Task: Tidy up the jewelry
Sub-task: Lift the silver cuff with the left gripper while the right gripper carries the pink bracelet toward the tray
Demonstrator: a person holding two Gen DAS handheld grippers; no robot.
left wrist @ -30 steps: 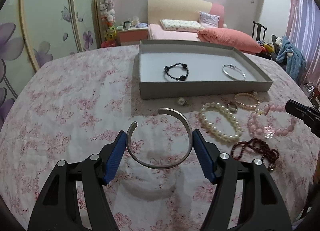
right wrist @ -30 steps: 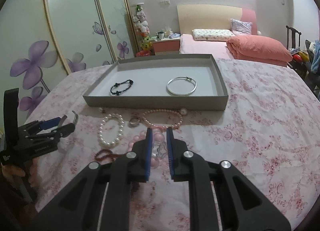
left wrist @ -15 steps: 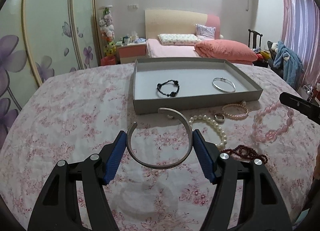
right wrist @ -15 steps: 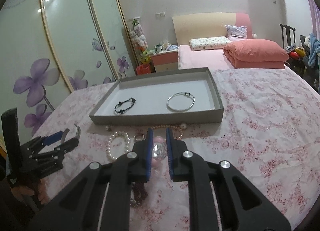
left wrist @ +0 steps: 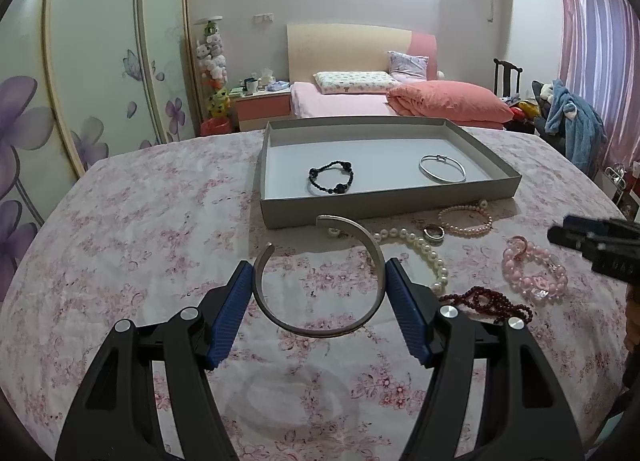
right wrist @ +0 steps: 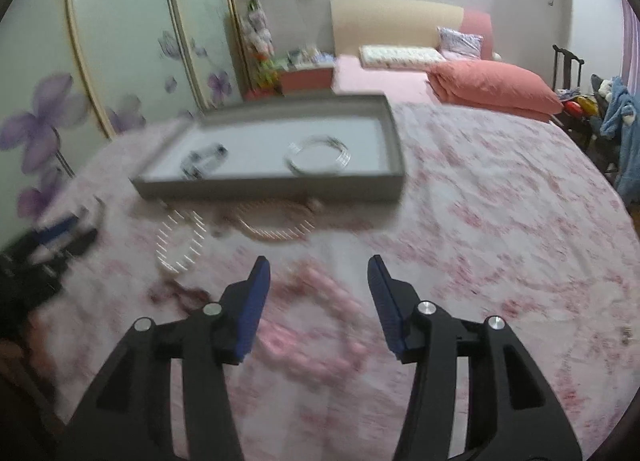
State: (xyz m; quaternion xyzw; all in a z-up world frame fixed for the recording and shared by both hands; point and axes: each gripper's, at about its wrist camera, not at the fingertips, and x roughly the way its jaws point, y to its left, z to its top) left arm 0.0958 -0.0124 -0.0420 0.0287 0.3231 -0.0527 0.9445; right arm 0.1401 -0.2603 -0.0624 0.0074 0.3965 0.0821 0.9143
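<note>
My left gripper [left wrist: 320, 289] is shut on a silver open cuff bangle [left wrist: 320, 331], held level above the floral cloth just short of the grey tray [left wrist: 384, 201]. A black bead bracelet [left wrist: 331, 177] and a thin silver bangle [left wrist: 442, 168] lie in the tray. In the right wrist view, which is blurred, my right gripper [right wrist: 318, 265] has its jaws opening, and the pink bead bracelet [right wrist: 316, 341] lies on the cloth below the gap, clear of the pads. The left wrist view shows that bracelet [left wrist: 534, 271] flat on the cloth under the right gripper [left wrist: 592, 241].
In front of the tray lie a white pearl bracelet [left wrist: 424, 251], a ring [left wrist: 434, 232], a pink pearl strand [left wrist: 466, 217] and a dark red bead strand [left wrist: 492, 301]. A bed stands behind the table and a wardrobe with sliding doors on the left.
The right gripper, shut on the pink bracelet and lifting it, has opened, and the bracelet lies on the cloth again. The left gripper still holds the cuff.
</note>
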